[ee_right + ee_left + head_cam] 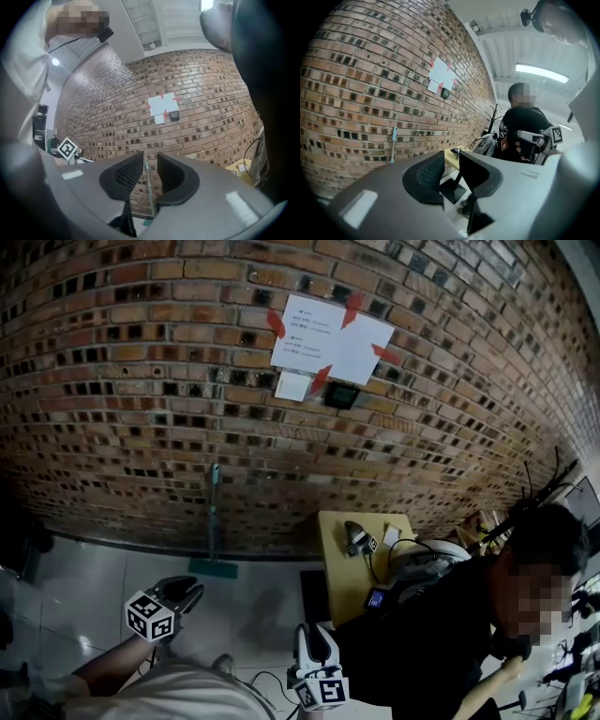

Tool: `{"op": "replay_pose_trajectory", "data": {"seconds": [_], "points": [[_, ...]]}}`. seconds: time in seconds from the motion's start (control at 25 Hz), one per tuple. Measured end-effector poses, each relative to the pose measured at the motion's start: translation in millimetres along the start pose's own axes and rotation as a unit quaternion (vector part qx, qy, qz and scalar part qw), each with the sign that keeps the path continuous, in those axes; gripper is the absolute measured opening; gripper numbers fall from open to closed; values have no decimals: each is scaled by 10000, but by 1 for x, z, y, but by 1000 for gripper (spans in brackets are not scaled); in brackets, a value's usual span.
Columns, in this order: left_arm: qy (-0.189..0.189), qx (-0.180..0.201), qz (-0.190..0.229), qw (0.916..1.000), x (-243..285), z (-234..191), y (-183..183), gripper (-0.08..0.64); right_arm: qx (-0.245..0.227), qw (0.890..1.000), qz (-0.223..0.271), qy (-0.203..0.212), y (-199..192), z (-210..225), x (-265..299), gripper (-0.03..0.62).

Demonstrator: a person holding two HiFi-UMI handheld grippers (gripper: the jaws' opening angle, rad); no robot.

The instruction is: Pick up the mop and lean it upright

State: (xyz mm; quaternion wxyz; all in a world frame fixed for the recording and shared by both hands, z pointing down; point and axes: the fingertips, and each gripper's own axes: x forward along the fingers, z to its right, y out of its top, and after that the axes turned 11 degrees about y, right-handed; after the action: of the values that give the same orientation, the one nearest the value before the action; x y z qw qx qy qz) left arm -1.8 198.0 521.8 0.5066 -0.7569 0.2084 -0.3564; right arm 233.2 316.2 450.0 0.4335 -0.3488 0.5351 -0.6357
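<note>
Most of each view is brick wall. A person in black sits at the lower right of the head view, cut off by the frame edge and hiding part of a yellow desk; the items on the desk are too tangled to name.

The mop leans upright against the wall to the left of the desk, with its teal head on the floor at the wall's foot and well apart from both tongs.

The left tongs have a narrow gap with nothing between the jaws. The right tongs also stand narrowly apart and empty, with the far-off mop handle showing through the gap.

Taped papers hang high on the wall, their print too small to read. The small dark device below them is unclear.
</note>
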Motion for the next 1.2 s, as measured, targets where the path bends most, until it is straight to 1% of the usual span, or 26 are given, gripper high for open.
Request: {"op": "replay_pose_trajectory", "data": {"seconds": [0.36, 0.64, 0.84, 1.0, 1.2], "points": [[-21, -41, 10, 10000, 6, 8, -1, 114, -91, 9999, -83, 52, 1, 2, -3, 87], [-53, -1, 11, 10000, 7, 14, -2, 114, -146, 9998, -116, 71, 2, 2, -8, 87], [38, -13, 30, 10000, 0, 10, -4, 114, -146, 9997, -16, 182, 9, 1, -6, 88], [152, -75, 35, 9999, -8, 5, -9, 114, -246, 9992, -213, 243, -1, 4, -3, 87], [297, -123, 22, 9995, -12, -4, -15, 114, -198, 9992, -157, 294, 0, 0, 5, 87]]}}
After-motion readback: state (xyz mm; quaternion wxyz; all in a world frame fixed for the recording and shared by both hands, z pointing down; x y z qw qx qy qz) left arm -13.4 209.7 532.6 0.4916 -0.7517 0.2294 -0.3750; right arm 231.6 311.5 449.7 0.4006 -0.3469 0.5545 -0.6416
